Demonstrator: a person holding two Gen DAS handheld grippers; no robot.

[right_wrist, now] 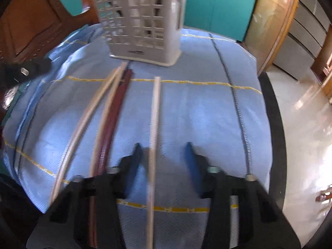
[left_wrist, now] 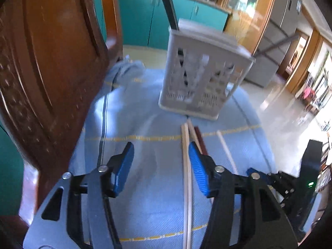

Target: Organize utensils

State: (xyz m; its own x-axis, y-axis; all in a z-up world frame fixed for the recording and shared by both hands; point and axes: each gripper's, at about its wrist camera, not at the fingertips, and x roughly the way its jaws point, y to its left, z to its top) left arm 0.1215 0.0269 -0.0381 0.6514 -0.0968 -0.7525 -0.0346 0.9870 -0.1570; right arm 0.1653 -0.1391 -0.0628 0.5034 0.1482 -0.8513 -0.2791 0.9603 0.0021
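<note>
**Both claws open over chopsticks on the blue cloth**

In the left wrist view, a carved wooden chair back point(left_wrist: 47, 66) fills the left side. The left claw point(left_wrist: 160, 167) hangs spread wide above the blue cloth point(left_wrist: 145, 197) that covers the counter, with nothing between its blue pads point(left_wrist: 124, 166). A pale chopstick point(left_wrist: 186, 176) runs lengthwise just inside the right-hand pad. Beyond that pad lie a second pale chopstick point(left_wrist: 194, 133) and a dark red pair point(left_wrist: 200, 137), partly hidden by the pad. Further right, apart from these, lies another pale chopstick point(left_wrist: 227, 153). The far ends of the group point toward the white slotted basket point(left_wrist: 204, 70), which stands upright on the cloth, with a dark handle point(left_wrist: 169, 8) sticking up from its back corner. The right claw shows at the right edge point(left_wrist: 290, 182).

In the right wrist view, two pale chopsticks point(right_wrist: 83, 128) lie at the left, their far ends meeting near the basket point(right_wrist: 141, 20); the dark red pair point(right_wrist: 116, 112) lies just beside the inner one, touching or nearly so. The single pale chopstick point(right_wrist: 154, 124) lies apart to their right and passes between the fingers of the right claw point(right_wrist: 164, 148), nearer the left finger. That claw is also spread open and grips nothing. Whether its fingers touch the cloth cannot be told through the blur. Teal cabinets point(right_wrist: 217, 6) stand behind.
</note>
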